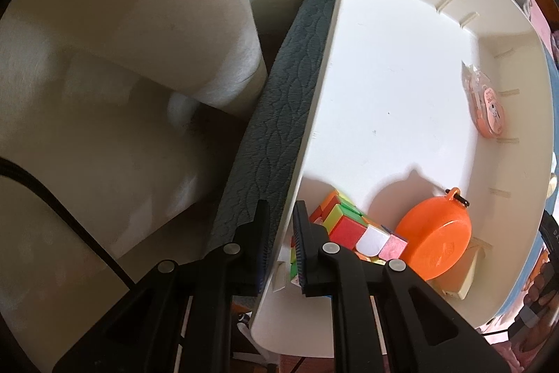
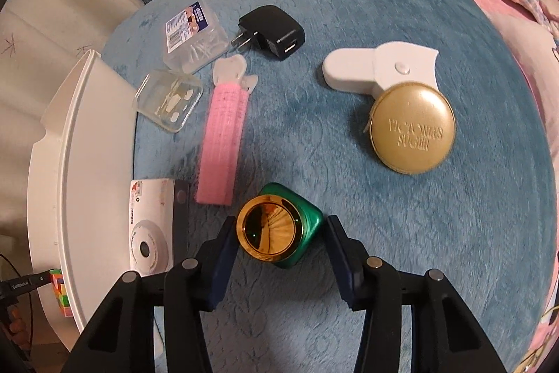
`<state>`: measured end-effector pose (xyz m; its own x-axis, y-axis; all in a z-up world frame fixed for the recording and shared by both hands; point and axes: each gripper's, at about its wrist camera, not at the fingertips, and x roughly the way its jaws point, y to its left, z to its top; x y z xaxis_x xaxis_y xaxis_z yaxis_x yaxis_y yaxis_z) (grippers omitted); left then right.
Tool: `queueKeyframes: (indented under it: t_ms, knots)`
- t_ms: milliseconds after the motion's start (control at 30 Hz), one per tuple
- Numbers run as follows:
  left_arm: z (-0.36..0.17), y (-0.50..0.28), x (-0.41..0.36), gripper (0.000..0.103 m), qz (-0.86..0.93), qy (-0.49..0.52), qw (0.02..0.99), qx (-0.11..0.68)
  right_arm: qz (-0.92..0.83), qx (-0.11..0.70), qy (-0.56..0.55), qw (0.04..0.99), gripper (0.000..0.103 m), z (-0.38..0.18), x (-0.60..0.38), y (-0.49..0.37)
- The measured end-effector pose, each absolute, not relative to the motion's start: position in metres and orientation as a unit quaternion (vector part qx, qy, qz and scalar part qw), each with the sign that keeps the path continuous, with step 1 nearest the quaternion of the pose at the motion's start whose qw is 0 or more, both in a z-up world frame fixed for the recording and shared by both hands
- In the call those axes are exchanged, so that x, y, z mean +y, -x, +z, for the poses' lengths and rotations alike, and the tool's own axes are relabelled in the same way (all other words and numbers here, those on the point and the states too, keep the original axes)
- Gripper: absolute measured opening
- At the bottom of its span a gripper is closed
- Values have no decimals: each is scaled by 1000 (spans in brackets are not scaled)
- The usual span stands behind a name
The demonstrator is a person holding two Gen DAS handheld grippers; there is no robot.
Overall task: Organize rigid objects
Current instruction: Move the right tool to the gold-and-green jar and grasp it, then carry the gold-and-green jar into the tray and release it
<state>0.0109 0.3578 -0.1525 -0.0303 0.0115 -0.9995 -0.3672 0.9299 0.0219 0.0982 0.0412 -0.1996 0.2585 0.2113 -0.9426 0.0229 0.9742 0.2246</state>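
l gripper (image 1: 281, 247) clamps white bin (image 1: 401, 86) wall; r gripper (image 2: 279, 250) jaws open round green jar (image 2: 279, 226).

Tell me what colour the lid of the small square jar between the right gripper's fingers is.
Shiny gold lid on a green jar; right wrist view shows it best.

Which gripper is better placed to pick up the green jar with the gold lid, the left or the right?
The right gripper. The green jar already sits between its open fingers, so it probably only needs to close. The left gripper is busy: it is shut on the wall of the white bin.
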Motion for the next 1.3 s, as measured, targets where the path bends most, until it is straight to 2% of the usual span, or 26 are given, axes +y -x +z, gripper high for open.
queueKeyframes:
  t_ms: [267, 567, 933, 1300]
  knots:
    - [-150, -11, 356, 14, 99, 113, 689, 710, 36, 590, -129, 796, 50, -183, 43, -77]
    - [-151, -14, 357, 10, 46, 93, 692, 714, 53, 526, -159, 834, 50, -138, 68, -47]
    - [-151, -24, 366, 7, 10, 90, 685, 723, 122, 424, -99, 892, 50, -72, 147, -24]
    - [-159, -20, 366, 7, -21, 71, 684, 726, 178, 412, -87, 889, 51, -55, 214, -17]
